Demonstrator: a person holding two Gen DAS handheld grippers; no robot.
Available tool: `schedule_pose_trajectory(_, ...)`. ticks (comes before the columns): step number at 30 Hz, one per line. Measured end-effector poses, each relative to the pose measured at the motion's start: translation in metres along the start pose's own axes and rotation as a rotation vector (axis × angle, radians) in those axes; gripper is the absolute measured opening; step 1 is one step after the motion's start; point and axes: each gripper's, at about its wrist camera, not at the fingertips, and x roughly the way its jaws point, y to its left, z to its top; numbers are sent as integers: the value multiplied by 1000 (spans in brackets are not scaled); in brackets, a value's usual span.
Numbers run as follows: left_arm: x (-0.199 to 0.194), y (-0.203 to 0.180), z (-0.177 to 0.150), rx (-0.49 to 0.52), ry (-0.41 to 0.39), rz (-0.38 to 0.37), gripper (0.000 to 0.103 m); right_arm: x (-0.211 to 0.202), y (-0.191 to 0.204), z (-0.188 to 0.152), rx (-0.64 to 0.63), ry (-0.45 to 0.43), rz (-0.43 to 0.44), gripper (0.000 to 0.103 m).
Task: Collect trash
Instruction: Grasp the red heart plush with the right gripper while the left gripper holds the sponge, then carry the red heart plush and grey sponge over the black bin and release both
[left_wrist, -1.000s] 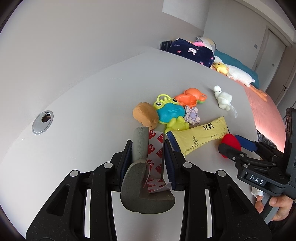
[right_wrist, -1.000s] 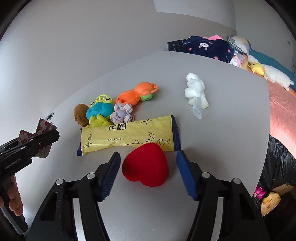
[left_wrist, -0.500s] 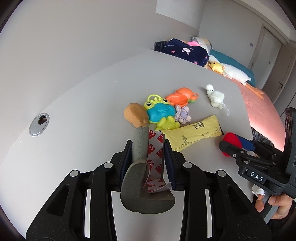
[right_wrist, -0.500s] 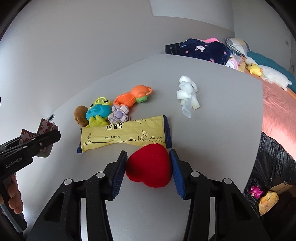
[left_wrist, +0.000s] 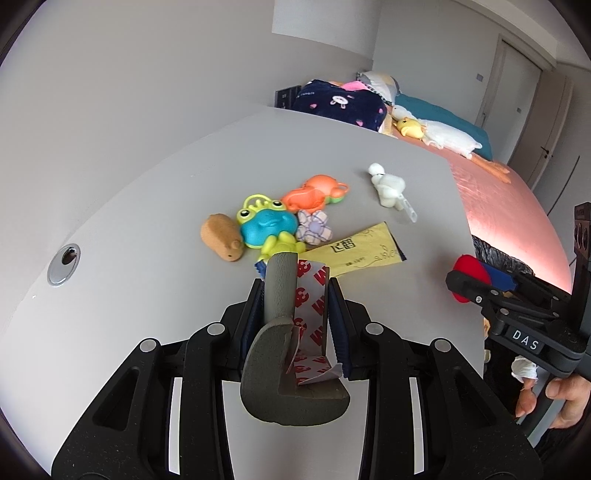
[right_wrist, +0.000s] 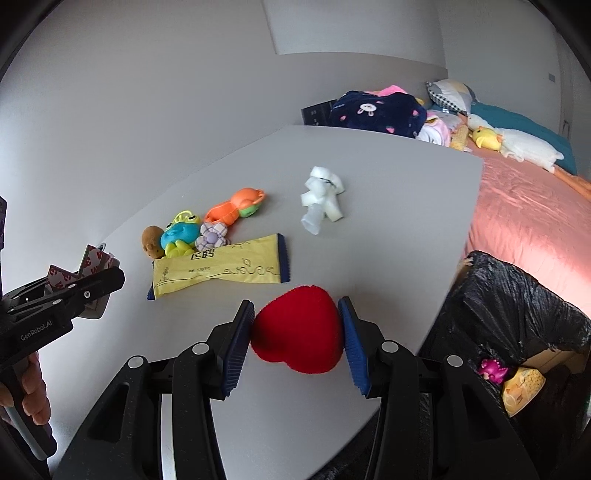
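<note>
On the grey table (right_wrist: 388, 206) beside a pink bed (right_wrist: 524, 218), left fingers (left_wrist: 334, 314) clench foam (left_wrist: 280, 295), right fingers (right_wrist: 347, 339) a red heart (right_wrist: 297, 332).

Grey worktop (right_wrist: 388, 192) has a little toy pile: a blue-green frog (left_wrist: 267, 225), an orange turtle (left_wrist: 314, 192), a purple checked flower (left_wrist: 314, 230) and a brown plush (left_wrist: 221, 242), all bunched together. Behind it a pink bed (right_wrist: 524, 221) with a white goose plushie (right_wrist: 524, 144) and a navy blanket (right_wrist: 376, 112).
</note>
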Motion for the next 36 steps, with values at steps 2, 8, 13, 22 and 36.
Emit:
schedule_pose_trajectory(2, 1, -6, 0, 4, 2, -10, 33, -6, -7, 0, 10, -10, -9, 48)
schedule_pose_trajectory(8, 3, -28, 4, 35, -4, -36, 33, -22, -26, 2, 40, -43, -30, 48)
schedule_pose_trajectory(13, 8, -49, 7, 57, -3, -61, 33, -32, -42, -1, 62, -54, -41, 48)
schedule_pose_trajectory(22, 18, -88, 10, 101, 9, -107, 33, -50, -74, -5, 107, -77, -75, 48)
schedule_pose_trajectory(36, 29, -148, 13, 177, 25, -184, 33, -79, -121, -14, 178, -113, -134, 48)
